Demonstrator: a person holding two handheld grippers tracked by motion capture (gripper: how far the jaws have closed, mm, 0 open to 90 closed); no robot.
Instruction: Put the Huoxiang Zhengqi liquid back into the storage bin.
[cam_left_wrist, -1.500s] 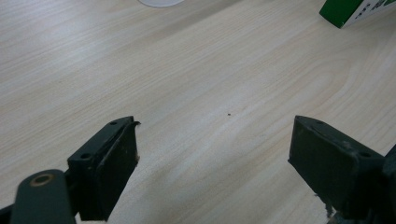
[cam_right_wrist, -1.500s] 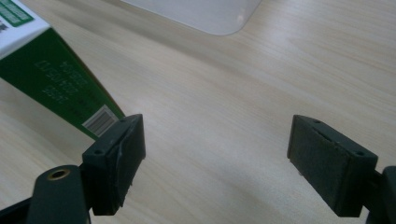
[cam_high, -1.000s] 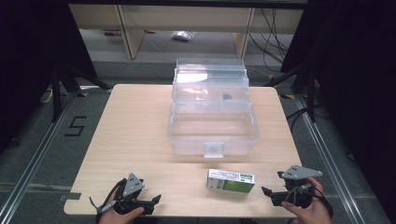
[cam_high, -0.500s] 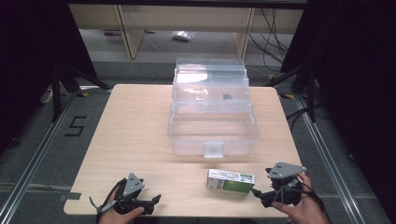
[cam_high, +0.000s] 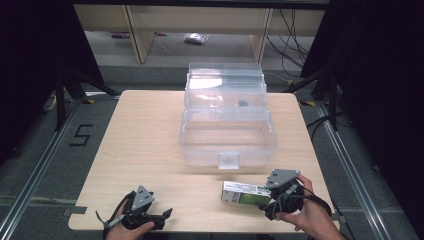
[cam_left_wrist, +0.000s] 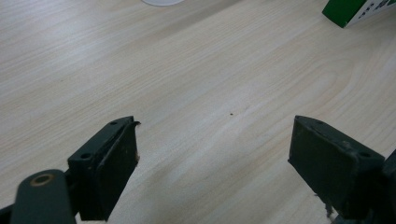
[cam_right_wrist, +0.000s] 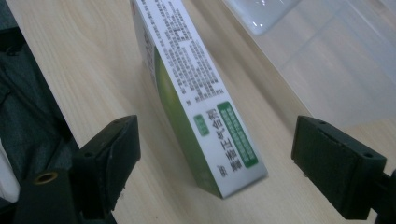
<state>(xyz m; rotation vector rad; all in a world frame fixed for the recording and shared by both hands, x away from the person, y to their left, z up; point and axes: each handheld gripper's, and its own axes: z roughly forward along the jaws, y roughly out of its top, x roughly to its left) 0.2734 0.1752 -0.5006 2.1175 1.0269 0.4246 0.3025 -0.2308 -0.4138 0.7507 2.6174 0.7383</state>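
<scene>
My right hand-held gripper (cam_right_wrist: 215, 163) is spread wide, its blocky matte-black jaws flanking one end of the flat green-and-white cardboard carton (cam_high: 246, 193) without touching it, near the front edge of the pale wood-grain desk (cam_high: 145, 135). My left hand-held gripper (cam_left_wrist: 212, 165) gapes over bare laminate by the front-left corner. Behind the carton stands the clear, glossy plastic box (cam_high: 227, 134).

I counted one green-and-white carton (cam_high: 246, 193) lying on one wooden table (cam_high: 145, 135). One clear plastic box (cam_high: 227, 137) stood behind it, and it had one lid (cam_high: 225, 82) swung up at the back and one small latch tab (cam_high: 229, 160) at the front. I had two grippers in hand, the left gripper (cam_high: 167, 215) and the right gripper (cam_high: 267, 200), each with two black jaws. One small wrapped packet (cam_high: 194, 38) lay on the floor beyond the table.
</scene>
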